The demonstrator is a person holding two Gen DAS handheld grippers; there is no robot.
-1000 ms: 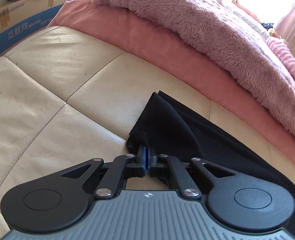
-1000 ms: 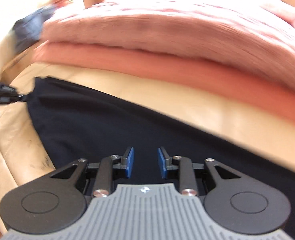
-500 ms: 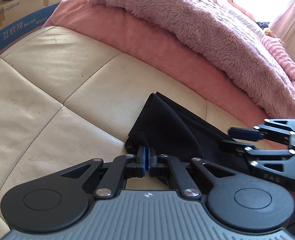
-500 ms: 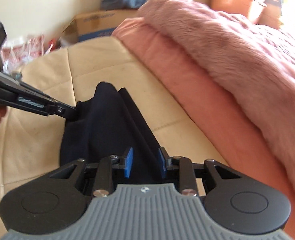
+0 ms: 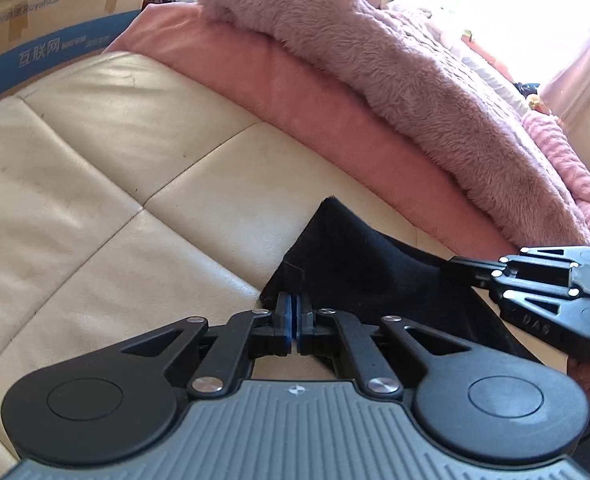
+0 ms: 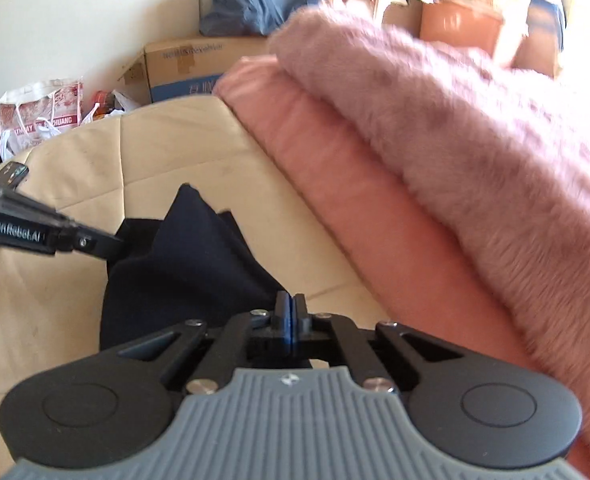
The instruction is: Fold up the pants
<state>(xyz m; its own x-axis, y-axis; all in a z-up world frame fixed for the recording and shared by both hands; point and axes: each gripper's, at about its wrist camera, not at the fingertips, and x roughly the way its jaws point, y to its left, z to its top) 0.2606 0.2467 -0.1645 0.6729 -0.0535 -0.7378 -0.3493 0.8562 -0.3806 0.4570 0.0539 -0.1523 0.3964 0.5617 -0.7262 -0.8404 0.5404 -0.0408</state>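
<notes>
The black pants lie bunched on the cream leather cushion. My left gripper is shut on their near corner, and a flap of cloth stands up just past the blue pads. My right gripper is shut on the pants at their right edge, with its pads pressed together. The right gripper comes in from the right in the left wrist view, its tip on the cloth. In the right wrist view the left gripper enters from the left and touches the pants' far corner.
A salmon blanket with a fluffy mauve throw on top runs along the cushion's far side. A cardboard box stands beyond the cushion's end, and a plastic bag lies beside it.
My right gripper has swung across to the pants' end beside the left gripper and has shut there. The left gripper has held its grip and stayed in place.
</notes>
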